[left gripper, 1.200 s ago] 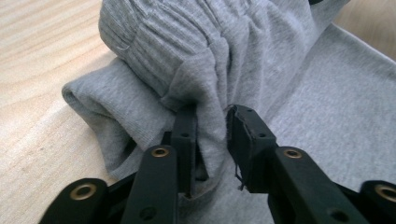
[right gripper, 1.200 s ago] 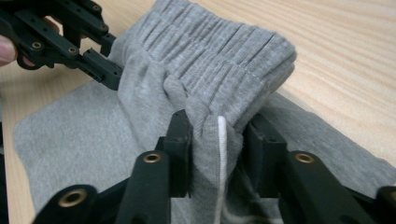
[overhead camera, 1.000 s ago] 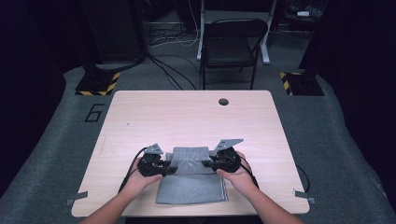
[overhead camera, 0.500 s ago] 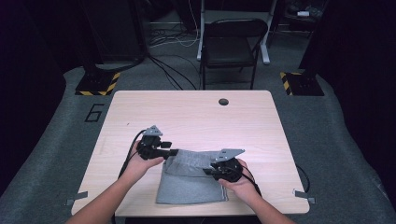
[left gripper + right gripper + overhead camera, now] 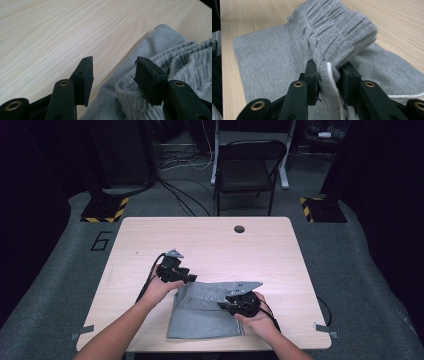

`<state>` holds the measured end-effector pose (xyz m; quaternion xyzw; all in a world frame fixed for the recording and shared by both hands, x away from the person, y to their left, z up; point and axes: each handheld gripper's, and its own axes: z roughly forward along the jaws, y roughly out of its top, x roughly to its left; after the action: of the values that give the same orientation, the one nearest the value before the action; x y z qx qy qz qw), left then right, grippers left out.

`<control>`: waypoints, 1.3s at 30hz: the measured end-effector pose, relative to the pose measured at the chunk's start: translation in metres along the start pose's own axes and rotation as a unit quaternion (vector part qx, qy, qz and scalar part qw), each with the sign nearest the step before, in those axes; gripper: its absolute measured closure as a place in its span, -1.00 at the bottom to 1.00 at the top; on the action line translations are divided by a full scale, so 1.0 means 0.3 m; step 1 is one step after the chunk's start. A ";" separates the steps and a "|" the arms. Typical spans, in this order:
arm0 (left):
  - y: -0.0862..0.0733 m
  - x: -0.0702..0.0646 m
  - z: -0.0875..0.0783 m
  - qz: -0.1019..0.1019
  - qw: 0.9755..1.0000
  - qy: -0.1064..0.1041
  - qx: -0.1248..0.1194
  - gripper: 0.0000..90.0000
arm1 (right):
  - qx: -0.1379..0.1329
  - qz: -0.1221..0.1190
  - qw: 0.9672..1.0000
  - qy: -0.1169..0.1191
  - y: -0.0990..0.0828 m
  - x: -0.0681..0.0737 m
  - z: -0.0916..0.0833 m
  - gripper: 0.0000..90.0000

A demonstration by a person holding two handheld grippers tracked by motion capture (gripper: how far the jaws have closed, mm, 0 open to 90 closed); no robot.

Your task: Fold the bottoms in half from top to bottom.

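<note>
A: Where are the shorts (image 5: 205, 315)?

B: Near the table's (image 5: 210, 240) front edge, waistband (image 5: 337, 32) bunched up.

A: Why does the right gripper (image 5: 328, 75) pinch that waistband?

B: To hold the fold, I'd say; its jaws press the cloth and a white cord (image 5: 333, 82) between them.

A: And the left gripper (image 5: 113, 75)?

B: Its jaws have just opened. They stand spread, one pad brushing the cloth, gripping nothing, likely free to regrip.
</note>
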<state>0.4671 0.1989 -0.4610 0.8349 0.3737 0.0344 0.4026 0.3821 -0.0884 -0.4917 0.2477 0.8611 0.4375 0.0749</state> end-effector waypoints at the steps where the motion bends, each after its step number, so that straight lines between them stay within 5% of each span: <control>1: -0.004 -0.001 -0.006 0.010 1.000 -0.002 0.001 0.07 | -0.001 -0.007 1.000 0.000 0.000 -0.002 0.000 0.48; 8: -0.069 -0.051 -0.044 0.013 0.999 -0.032 0.002 0.08 | 0.006 0.015 1.000 0.003 -0.005 0.016 -0.010 0.21; 17: -0.152 -0.111 -0.087 0.018 0.998 -0.059 -0.011 0.10 | 0.004 0.020 1.000 0.005 -0.025 0.055 -0.054 0.14; 28: -0.258 -0.211 -0.158 0.057 0.995 -0.078 -0.010 0.14 | 0.015 0.005 1.000 -0.001 -0.055 0.104 -0.110 0.13; 34: -0.272 -0.228 -0.222 0.072 0.995 -0.060 -0.029 0.10 | 0.004 -0.001 1.000 -0.013 -0.068 0.113 -0.156 0.14; 39: -0.255 -0.202 -0.190 0.070 0.996 -0.044 -0.024 0.09 | -0.001 0.004 1.000 -0.015 -0.042 0.107 -0.147 0.13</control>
<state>0.3573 0.2266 -0.4613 0.8498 0.2950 0.0350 0.4353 0.3345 -0.1105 -0.4721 0.2575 0.8586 0.4348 0.0868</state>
